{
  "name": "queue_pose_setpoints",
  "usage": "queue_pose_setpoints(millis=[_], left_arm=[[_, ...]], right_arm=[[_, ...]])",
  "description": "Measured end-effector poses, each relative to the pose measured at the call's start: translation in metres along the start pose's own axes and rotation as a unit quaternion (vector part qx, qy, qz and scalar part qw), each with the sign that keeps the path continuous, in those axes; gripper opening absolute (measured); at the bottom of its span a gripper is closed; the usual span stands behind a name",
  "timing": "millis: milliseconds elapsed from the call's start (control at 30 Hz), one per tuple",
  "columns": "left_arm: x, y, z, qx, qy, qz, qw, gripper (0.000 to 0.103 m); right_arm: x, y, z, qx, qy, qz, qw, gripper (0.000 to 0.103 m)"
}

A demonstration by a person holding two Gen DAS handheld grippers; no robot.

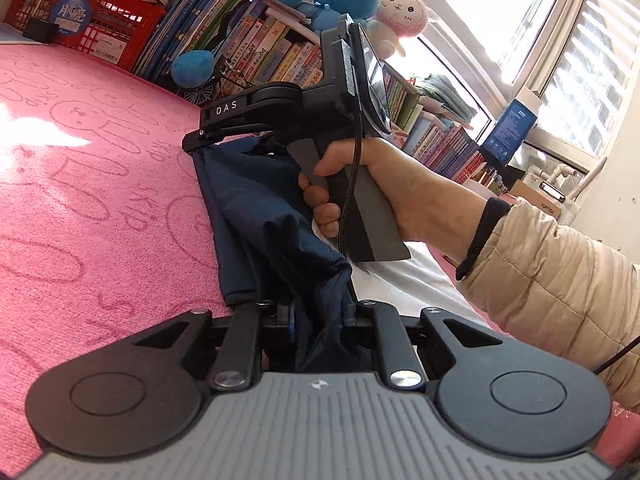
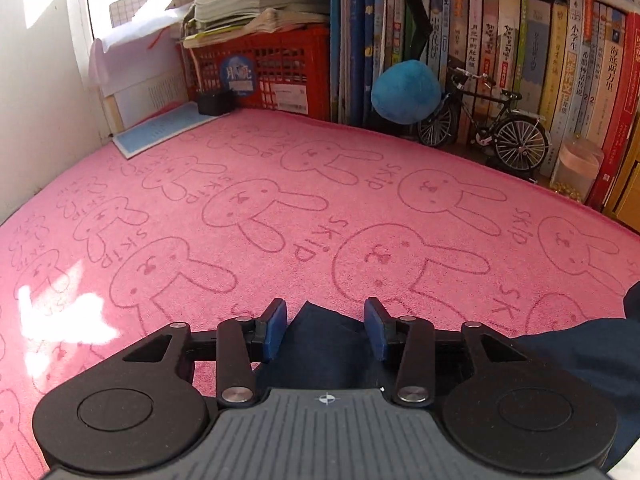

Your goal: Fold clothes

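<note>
The navy garment [image 1: 260, 216] hangs and bunches between the two grippers above the pink rabbit-print cloth [image 2: 280, 200] that covers the desk. The left gripper [image 1: 320, 320] has fabric gathered right into its throat; its jaws stand fairly narrow with cloth packed between them, though the pads are hidden by the folds, so I cannot tell whether they are truly pinching. In the right wrist view the right gripper [image 2: 326, 328] has its blue pads [image 2: 276, 330] apart, with a pointed corner of the garment lying in the gap and touching neither pad that I can see; from the left view its jaws seem to sit at the cloth's upper edge, the hand [image 1: 360, 196] on the trigger. A white cloth [image 1: 404, 280] lies beneath, near the sleeve [image 1: 540, 280]. The risk, as I judge it, is the right side: with the jaws that wide the corner can slip out, and the garment would then drop in a heap. The bunched mass at the left gripper may also trap several layers, so any fold comes out crooked. A model bicycle [image 2: 492, 128] and books [image 2: 520, 60] stand at the desk's far edge, where a swinging garment could catch them.
</note>
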State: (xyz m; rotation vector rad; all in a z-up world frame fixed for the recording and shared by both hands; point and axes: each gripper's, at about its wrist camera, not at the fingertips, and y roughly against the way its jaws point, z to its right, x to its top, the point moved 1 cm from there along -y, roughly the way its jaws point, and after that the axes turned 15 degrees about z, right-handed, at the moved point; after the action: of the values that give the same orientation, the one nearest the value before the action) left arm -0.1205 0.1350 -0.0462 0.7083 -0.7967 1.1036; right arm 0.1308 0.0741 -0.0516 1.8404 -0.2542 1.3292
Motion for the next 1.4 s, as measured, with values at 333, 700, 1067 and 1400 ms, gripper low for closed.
queue_pose_setpoints(millis=[333,700,1067,1400], left_arm=[[0.036,0.07,-0.021,0.041,0.023,0.057,0.9972,0.049],[0.054,-0.028,0.029,0.069,-0.17,0.004,0.9831,0.068],[0.032,-0.037,0.023,0.158,-0.216,-0.029,0.9632,0.074],[-0.012,-0.015,0.144,-0.065,-0.352,-0.015,0.9335,0.086]], right_arm=[[-0.025,0.178,-0.019,0.045,0.053,0.139,0.988,0.069],[-0.128,0.216,-0.035,0.094,-0.027,0.09,0.991,0.059],[-0.156,0.314,0.088,0.085,-0.249,0.141,0.955,0.065],[-0.202,0.338,0.06,-0.025,-0.111,0.127,0.985,0.074]])
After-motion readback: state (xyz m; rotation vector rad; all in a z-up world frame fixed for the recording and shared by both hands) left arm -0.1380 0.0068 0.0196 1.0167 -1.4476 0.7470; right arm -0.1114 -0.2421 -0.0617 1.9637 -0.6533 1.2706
